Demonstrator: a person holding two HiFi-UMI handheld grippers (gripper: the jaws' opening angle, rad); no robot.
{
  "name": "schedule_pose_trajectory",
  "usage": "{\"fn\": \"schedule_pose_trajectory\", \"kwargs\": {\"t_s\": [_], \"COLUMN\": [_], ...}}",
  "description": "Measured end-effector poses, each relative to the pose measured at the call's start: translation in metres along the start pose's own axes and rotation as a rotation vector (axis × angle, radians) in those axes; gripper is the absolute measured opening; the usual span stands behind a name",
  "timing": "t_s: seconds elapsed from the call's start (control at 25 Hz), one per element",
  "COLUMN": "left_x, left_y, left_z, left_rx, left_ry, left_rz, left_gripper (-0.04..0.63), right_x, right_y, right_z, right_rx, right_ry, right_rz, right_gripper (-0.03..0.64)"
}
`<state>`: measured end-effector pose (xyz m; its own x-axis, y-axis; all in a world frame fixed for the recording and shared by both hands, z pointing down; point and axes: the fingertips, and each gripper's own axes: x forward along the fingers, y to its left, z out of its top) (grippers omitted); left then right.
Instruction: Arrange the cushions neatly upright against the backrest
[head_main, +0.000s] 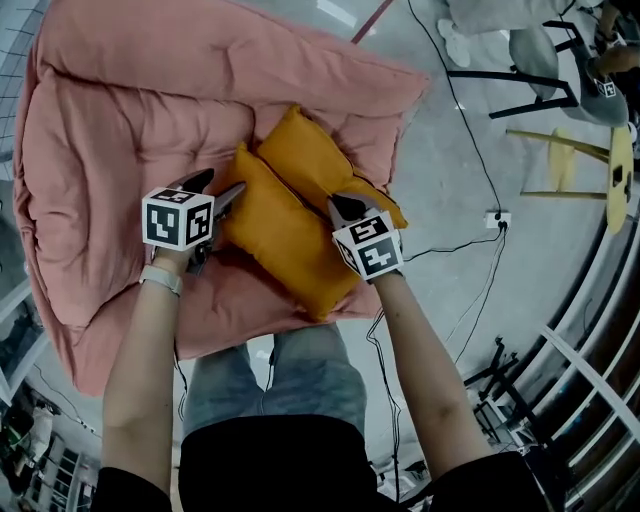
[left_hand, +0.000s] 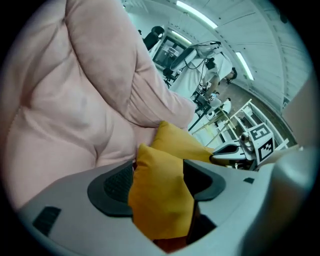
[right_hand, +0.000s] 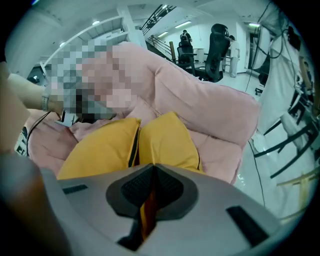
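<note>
Two orange cushions lie side by side on the seat of a pink padded sofa (head_main: 110, 150): the near cushion (head_main: 285, 235) and the far cushion (head_main: 315, 160). My left gripper (head_main: 222, 186) is at the near cushion's left end. Its jaws stand wide, with a corner of that cushion (left_hand: 162, 200) loosely between them (left_hand: 159, 170). My right gripper (head_main: 340, 208) is at the cushions' right end. It (right_hand: 152, 170) is shut on a thin fold of orange fabric; which cushion the fold belongs to is hidden. Both cushions (right_hand: 102, 147) (right_hand: 167, 140) lean together ahead of it.
The sofa's backrest (right_hand: 200, 100) rises behind the cushions. To the right on the grey floor are a power strip (head_main: 497, 217) with cables, a yellow stool (head_main: 600, 165), and a black chair frame (head_main: 520, 70) beside a seated person. My legs are at the sofa's front edge.
</note>
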<state>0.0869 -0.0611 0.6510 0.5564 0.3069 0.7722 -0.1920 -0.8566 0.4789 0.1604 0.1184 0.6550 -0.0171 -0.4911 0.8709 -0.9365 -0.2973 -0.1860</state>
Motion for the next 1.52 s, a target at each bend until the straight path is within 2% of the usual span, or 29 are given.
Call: {"fn": "schedule_pose_trajectory", "kwargs": {"t_s": [0.36, 0.6, 0.84, 1.0, 1.12, 1.32, 1.52], "left_x": [0.042, 0.057, 0.062, 0.055, 0.041, 0.007, -0.031], "left_y": [0.009, 0.002, -0.003, -0.013, -0.027, -0.05, -0.071], "left_z": [-0.01, -0.019, -0.024, -0.026, -0.021, -0.008, -0.008], "left_rx": [-0.1, -0.164, -0.094, -0.041, 0.012, 0.075, 0.075], "left_ry": [0.089, 0.145, 0.206, 0.218, 0.191, 0.127, 0.073], "left_rz": [-0.102, -0.147, -0.118, -0.112, -0.124, -0.13, -0.115], "left_gripper": [0.355, 0.353, 0.282, 0.211, 0.187, 0.181, 0.179], "right_x": [0.01, 0.014, 0.02, 0.017, 0.012, 0.016, 0.033], "right_y": [-0.004, -0.008, -0.015, -0.025, -0.033, -0.041, -0.04], "right_z": [-0.011, -0.018, -0.022, -0.019, -0.01, 0.012, 0.027], "right_rx": [-0.009, -0.001, -0.011, -0.014, -0.019, -0.056, -0.07], "right_ry": [0.01, 0.013, 0.033, 0.041, 0.027, 0.009, 0.014], "right_rz": [0.046, 0.069, 0.089, 0.058, 0.034, 0.023, 0.01], "right_gripper": [0.015, 0.017, 0.035, 0.071, 0.082, 0.157, 0.235]}}
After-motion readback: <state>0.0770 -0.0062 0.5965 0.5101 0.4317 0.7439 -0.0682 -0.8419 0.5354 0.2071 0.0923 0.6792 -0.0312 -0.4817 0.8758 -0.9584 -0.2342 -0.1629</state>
